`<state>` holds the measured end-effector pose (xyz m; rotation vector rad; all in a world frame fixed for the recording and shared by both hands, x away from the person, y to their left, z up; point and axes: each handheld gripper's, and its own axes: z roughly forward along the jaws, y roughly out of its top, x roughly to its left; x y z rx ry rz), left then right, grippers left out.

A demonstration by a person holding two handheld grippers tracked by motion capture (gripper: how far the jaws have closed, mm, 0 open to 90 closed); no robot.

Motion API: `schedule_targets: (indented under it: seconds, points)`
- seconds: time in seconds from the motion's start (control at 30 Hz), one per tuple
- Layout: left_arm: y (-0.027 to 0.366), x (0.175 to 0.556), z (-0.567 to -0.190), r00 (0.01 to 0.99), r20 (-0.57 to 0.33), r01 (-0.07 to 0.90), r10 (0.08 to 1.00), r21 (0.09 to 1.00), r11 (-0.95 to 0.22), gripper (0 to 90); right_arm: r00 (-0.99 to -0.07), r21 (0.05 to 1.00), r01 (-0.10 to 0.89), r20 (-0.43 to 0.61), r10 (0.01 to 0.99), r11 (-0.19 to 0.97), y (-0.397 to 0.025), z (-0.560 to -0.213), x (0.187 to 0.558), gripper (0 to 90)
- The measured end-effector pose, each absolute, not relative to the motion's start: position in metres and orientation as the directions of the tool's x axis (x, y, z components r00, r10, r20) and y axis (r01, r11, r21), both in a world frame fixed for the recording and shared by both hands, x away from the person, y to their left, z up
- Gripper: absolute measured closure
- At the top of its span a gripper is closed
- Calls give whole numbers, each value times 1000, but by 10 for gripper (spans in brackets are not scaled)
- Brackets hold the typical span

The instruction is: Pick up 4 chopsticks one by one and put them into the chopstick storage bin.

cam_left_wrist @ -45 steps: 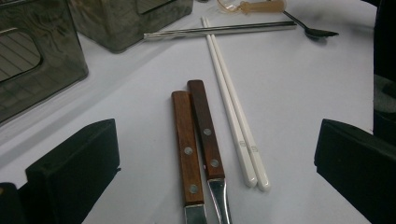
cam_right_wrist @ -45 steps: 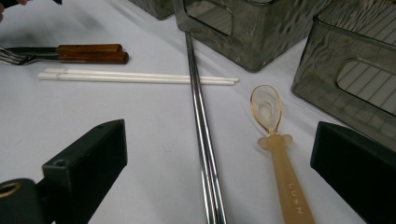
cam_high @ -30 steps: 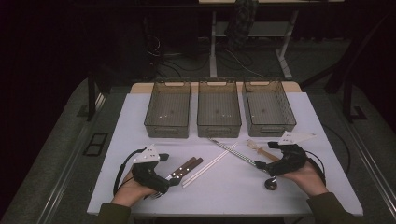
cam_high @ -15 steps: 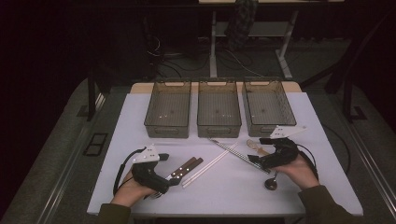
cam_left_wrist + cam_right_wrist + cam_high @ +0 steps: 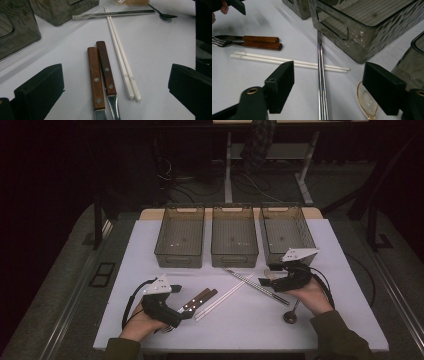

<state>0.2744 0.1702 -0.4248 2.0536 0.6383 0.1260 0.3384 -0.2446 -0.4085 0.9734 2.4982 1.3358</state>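
Just shifted the right gripper point(image 5: 265, 275) leftward and a little farther in, away from the spoon point(image 5: 291, 315) at the near right. Now straddling the metal chopsticks point(image 5: 252, 281), jaws spread wide and holding nothing. Probably lined up for a pick, judging by the right gripper view, with the pair running straight up between the two black jaws. No contact yet.

Lying flat on the white table point(image 5: 350, 320), these chopsticks, side by side and touching. Long axis slanting from far left, just beside the middle bin point(image 5: 234, 255), down to near right. Crossing over the far tips of the white chopsticks point(image 5: 225, 296).

Left the left gripper point(image 5: 182, 301) parked at the near left, also open and empty, facing the wooden-handled cutlery point(image 5: 200, 299).
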Motion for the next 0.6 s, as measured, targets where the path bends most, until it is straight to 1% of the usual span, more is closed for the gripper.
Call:
schedule_targets:
  seconds: [0.03,0.07,0.17,0.23,0.27,0.33,0.37,0.4,0.43,0.5,0.57,0.6]
  points:
    - [170,274,-425,859,-161,389,485,823,-414,0,-781,780,480,170,601,403,-244,-410,338,336]
    - [170,274,-424,860,-161,388,485,823,-415,0,-781,780,480,170,601,403,-244,-410,338,336]
    - [171,274,-424,861,-160,385,483,825,-413,0,-788,764,484,167,593,427,-244,-412,336,421]
    - [171,274,-424,861,-161,386,482,826,-412,0,-789,754,487,162,592,442,-244,-412,336,462]
    - [171,274,-424,861,-162,386,482,825,-412,0,-789,754,487,162,592,442,-244,-412,336,462]
    - [171,274,-424,861,-162,386,481,825,-412,0,-794,746,482,152,589,458,-243,-414,336,513]
    - [171,274,-424,861,-163,386,481,825,-412,0,-796,740,481,144,589,470,-243,-415,335,564]
    - [171,274,-424,862,-163,386,481,825,-412,0,-796,740,481,144,589,470,-243,-415,335,564]
    - [171,274,-424,862,-163,386,481,825,-412,0,-798,731,482,138,587,484,-242,-416,335,607]
    - [171,274,-424,863,-163,386,479,824,-414,0,-799,721,485,135,586,494,-242,-417,335,659]
    - [171,274,-424,863,-163,386,478,824,-415,0,-798,714,491,138,587,499,-244,-419,335,695]
    - [171,274,-425,863,-164,387,479,823,-415,0,-798,714,491,138,587,499,-244,-419,335,695]
